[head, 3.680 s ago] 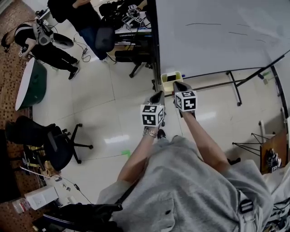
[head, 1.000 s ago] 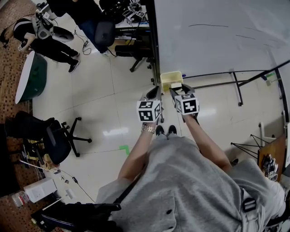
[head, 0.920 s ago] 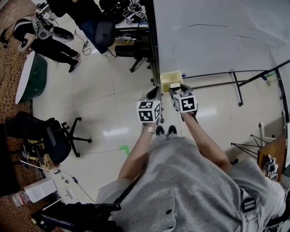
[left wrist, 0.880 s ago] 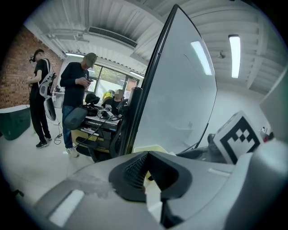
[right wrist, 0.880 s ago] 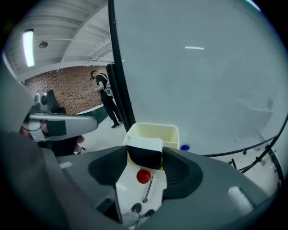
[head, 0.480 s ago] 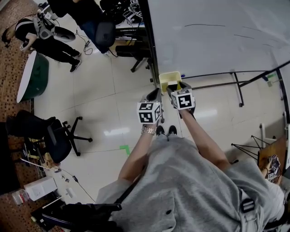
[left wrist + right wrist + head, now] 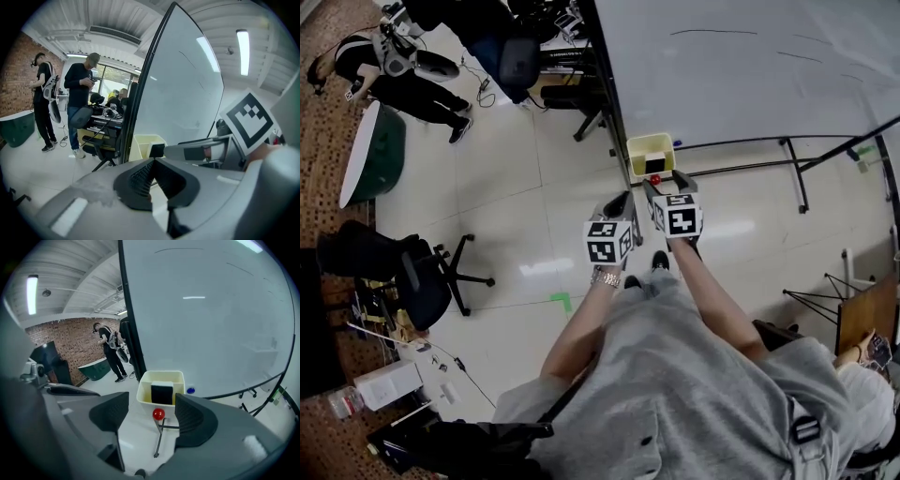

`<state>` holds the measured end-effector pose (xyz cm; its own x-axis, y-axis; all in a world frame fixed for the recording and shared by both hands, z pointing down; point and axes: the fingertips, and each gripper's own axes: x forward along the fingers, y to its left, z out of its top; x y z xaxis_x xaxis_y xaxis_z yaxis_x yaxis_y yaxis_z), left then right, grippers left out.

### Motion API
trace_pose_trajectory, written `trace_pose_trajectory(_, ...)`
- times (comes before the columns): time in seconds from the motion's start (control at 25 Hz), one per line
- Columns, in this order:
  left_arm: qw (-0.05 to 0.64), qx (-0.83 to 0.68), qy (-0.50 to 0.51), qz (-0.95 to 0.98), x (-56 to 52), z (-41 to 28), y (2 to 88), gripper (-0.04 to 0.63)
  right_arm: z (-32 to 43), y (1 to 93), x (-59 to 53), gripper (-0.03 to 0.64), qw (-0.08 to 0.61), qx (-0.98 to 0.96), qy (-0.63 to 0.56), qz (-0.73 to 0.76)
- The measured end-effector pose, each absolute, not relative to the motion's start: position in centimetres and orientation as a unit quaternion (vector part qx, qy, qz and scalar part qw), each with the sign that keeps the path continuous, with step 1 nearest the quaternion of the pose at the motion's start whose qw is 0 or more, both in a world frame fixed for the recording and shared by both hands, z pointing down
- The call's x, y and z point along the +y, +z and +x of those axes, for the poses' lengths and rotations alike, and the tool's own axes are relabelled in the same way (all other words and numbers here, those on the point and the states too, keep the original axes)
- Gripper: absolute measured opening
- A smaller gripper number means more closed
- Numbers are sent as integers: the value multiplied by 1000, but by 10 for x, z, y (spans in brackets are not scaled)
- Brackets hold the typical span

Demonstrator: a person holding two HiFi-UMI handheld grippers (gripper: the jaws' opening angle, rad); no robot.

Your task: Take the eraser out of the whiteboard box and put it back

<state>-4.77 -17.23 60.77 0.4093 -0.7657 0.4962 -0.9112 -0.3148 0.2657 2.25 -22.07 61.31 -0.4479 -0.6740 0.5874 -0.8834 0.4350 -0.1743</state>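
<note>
The black eraser [image 7: 161, 392] stands upright inside the pale yellow box [image 7: 144, 399], which hangs at the whiteboard's [image 7: 201, 310] lower left corner. A red ball [image 7: 158, 414] on a thin rod sits just below the box. My right gripper [image 7: 151, 408] is a short way back from the box, open, with nothing between its pads. In the head view the box [image 7: 649, 142] lies just beyond the right gripper [image 7: 664, 184]. My left gripper [image 7: 624, 201] hangs beside it to the left; in its own view the left gripper [image 7: 153, 160] is shut and empty.
The whiteboard [image 7: 750, 66] stands on a black frame with legs [image 7: 795, 173] across the floor. A blue knob [image 7: 190, 391] sits beside the box. People [image 7: 403, 66] stand at the back left near a green round table [image 7: 367, 167]. A black office chair [image 7: 403, 281] stands to the left.
My right gripper has drawn back from the box and its jaws stand wider; the eraser now rests in the box. The left gripper has shifted slightly alongside.
</note>
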Motion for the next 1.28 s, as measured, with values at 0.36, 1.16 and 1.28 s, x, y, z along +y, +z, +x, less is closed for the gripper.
trace_pose_trajectory(0.36,250,-503,118,819,-99,-54,597,3,8,623,-120,295,193,-812,285,471)
trace_pose_trajectory(1.16,224,-505,98,828,-99,-29,559,3,14,571,-110,3,160,-845,228,456)
trace_pose_trajectory(1.28,218,-506,97,829,-102,-25,555,3,15,566,-113,3,158,-848,222,454)
